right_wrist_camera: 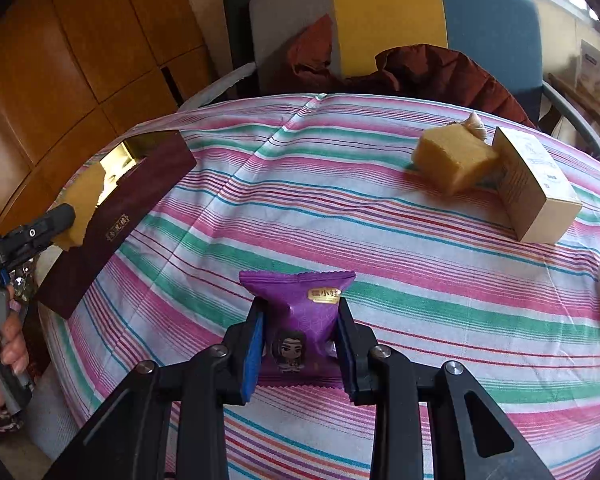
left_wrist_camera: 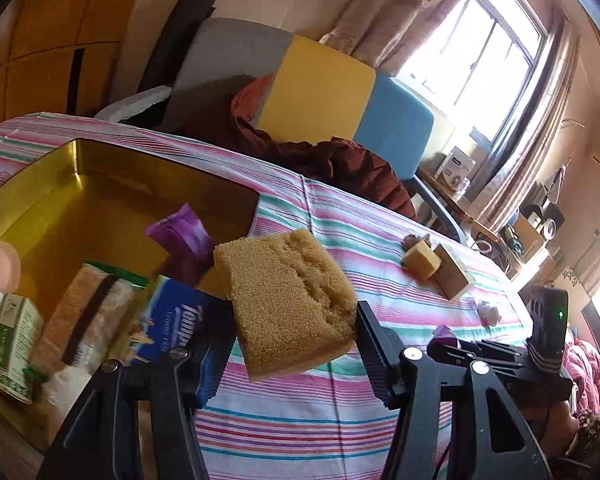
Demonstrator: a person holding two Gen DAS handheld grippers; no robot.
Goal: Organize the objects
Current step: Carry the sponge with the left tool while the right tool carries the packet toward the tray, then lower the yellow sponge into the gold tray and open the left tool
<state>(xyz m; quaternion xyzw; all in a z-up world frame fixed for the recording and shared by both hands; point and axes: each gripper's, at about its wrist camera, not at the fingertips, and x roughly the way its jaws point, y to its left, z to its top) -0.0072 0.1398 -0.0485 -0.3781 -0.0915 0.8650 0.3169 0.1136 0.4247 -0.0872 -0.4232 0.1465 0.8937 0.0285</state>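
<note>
Gold-lined box [left_wrist_camera: 60, 200] sat at table's [right_wrist_camera: 340, 220] far left; left gripper [left_wrist_camera: 296, 320] clamped tan sponge [left_wrist_camera: 288, 304] beside it, best lowered clear of the rim, while right gripper [right_wrist_camera: 300, 344] pinched purple packet [right_wrist_camera: 300, 320] mid-table.

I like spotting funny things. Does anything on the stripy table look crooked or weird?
Yes. The small yellow sponge block sits tilted, leaning against the cream carton at the far right of the table. The big brown sponge looks dented and pitted where the left gripper holds it.

left gripper [left_wrist_camera: 292, 312] clamped, right gripper [right_wrist_camera: 300, 344] clamped, both angled down
</note>
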